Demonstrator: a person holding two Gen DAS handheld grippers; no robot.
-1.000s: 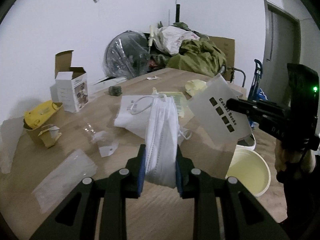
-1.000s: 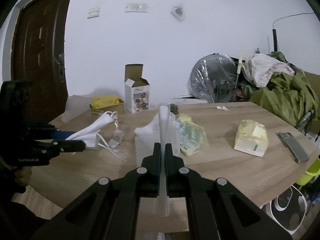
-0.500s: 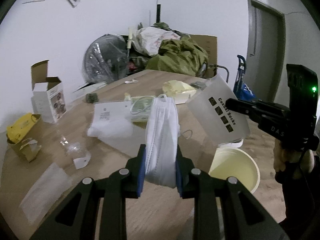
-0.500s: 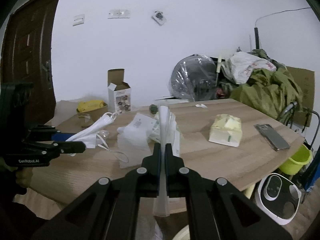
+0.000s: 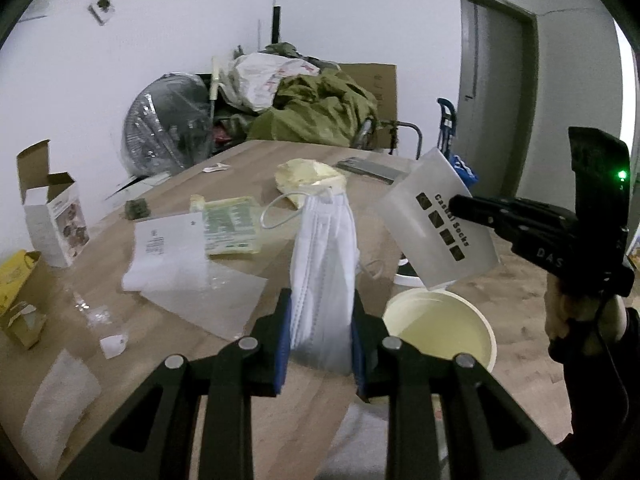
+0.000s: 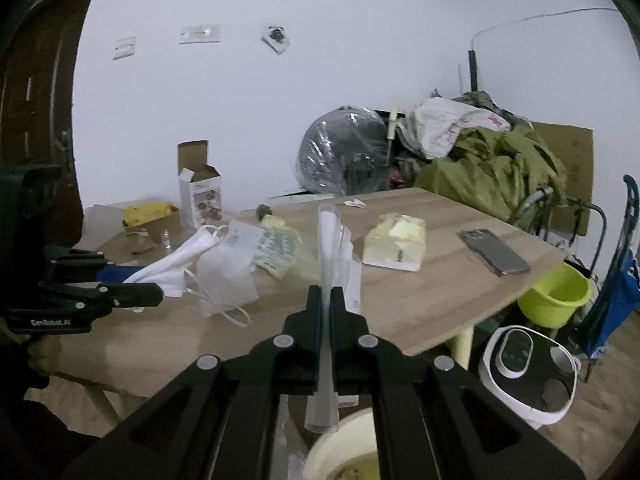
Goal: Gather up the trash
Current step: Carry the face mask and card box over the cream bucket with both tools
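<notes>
Two grippers each carry one piece of trash. The left gripper [image 5: 320, 336] is pinching a white mask [image 5: 324, 256] above the bench [image 5: 304, 412] edge. The right gripper [image 6: 326, 300] is pressed on a frosted sock bag [image 5: 440, 220], held over the pale bucket [image 5: 440, 334] on the floor. I judge the step is the drop: next, each gripper should come over the bucket and release. More trash lies on the bench: wrappers [image 5: 200, 264] and boxes [image 5: 56, 216].
</notes>
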